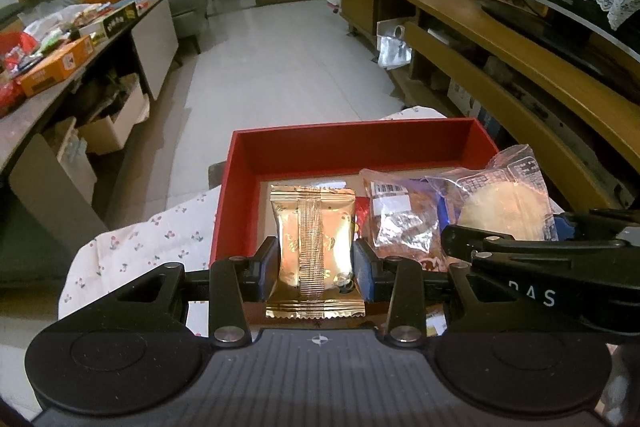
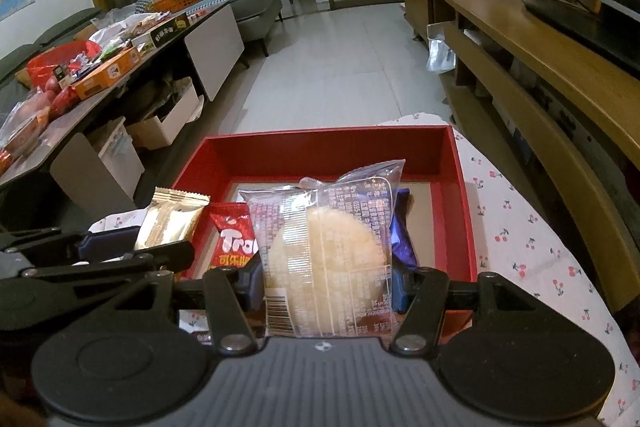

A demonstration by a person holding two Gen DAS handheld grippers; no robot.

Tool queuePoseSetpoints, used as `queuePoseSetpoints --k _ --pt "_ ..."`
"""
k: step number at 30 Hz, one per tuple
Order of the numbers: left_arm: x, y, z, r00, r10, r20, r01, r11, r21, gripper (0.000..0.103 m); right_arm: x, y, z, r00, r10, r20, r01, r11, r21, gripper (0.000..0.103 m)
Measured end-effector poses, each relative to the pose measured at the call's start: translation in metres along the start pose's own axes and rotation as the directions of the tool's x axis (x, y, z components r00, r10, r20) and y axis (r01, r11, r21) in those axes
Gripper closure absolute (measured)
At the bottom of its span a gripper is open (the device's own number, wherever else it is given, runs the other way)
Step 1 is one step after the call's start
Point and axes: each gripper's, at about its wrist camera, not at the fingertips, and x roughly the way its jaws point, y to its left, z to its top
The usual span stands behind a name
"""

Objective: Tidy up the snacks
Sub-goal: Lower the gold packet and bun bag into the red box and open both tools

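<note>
Left gripper (image 1: 316, 259) fingers clamp a shiny gold foil snack packet (image 1: 314, 247). Right gripper (image 2: 326, 275) fingers pinch a clear-wrapped pale round cake (image 2: 324, 255). Both crowd the red rectangular cardboard box (image 2: 460, 195), with a red crinkly candy bag (image 2: 234, 239) between them.

Glossy gold foil packet (image 1: 314, 243), clear plastic wrapper (image 2: 324, 251), matt red box (image 1: 348, 147).

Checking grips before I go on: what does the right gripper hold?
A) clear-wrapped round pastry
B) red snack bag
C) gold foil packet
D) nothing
A: the right gripper has its jaws shut on the clear-wrapped round pastry, held above the red box.
</note>
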Motion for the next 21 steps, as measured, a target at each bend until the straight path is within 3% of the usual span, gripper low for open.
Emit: queuePoseSetpoints --k 21 --pt "0.035 0.000 0.019 0.999 0.038 -0.010 -0.038 0.999 -0.014 0.057 0.037 -0.007 0.022 1.000 -0.021 0.007 0.021 1.000 0.003 0.034"
